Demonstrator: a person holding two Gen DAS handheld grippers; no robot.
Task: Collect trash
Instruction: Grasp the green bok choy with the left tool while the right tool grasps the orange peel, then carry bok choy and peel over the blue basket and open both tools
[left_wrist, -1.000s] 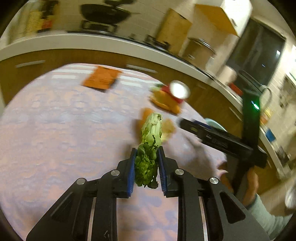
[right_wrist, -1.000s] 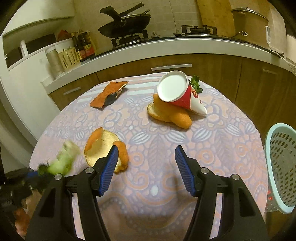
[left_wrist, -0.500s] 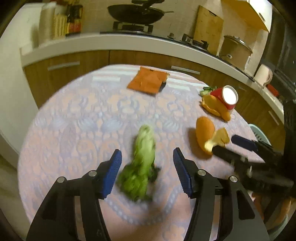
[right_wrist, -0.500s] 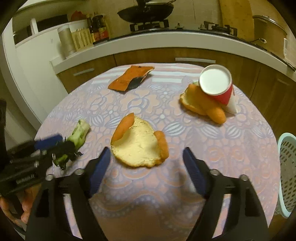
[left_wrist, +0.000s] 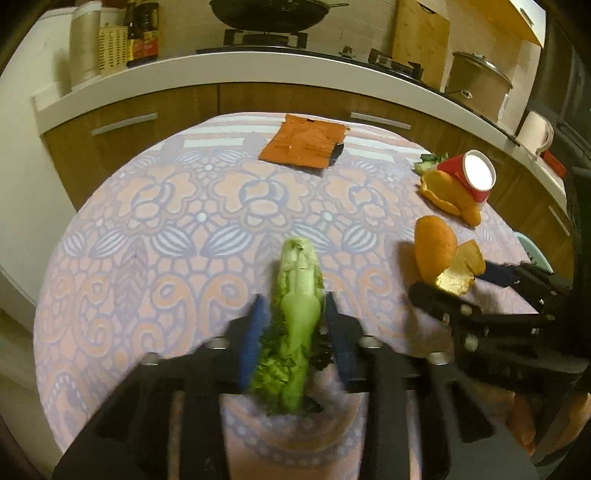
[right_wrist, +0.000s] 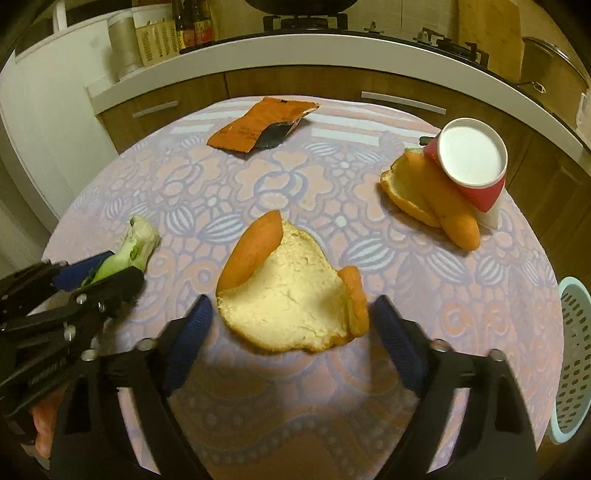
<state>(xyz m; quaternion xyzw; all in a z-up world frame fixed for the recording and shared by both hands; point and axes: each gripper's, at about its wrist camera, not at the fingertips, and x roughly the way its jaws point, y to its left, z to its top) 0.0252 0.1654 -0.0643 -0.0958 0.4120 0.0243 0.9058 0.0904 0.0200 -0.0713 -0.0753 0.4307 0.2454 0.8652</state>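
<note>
A green lettuce stalk (left_wrist: 295, 321) lies on the patterned tablecloth between the blue pads of my left gripper (left_wrist: 293, 332), whose jaws have closed in on its sides. It also shows in the right wrist view (right_wrist: 129, 251). A large orange peel (right_wrist: 291, 291) lies between the wide-open jaws of my right gripper (right_wrist: 291, 332); it shows in the left wrist view too (left_wrist: 439, 254). A second peel (right_wrist: 428, 195) lies under a tipped red paper cup (right_wrist: 472, 166) at the far right. An orange wrapper (right_wrist: 258, 123) lies at the far side.
A light blue perforated basket (right_wrist: 572, 362) stands beside the table's right edge. The round table (left_wrist: 147, 229) has a purple and peach floral cloth. A kitchen counter with a stove and wok runs behind it.
My left gripper opened and dropped the lettuce onto the cloth, then closed in on it again. My right gripper moved forward so the large peel now lies between its jaws.
</note>
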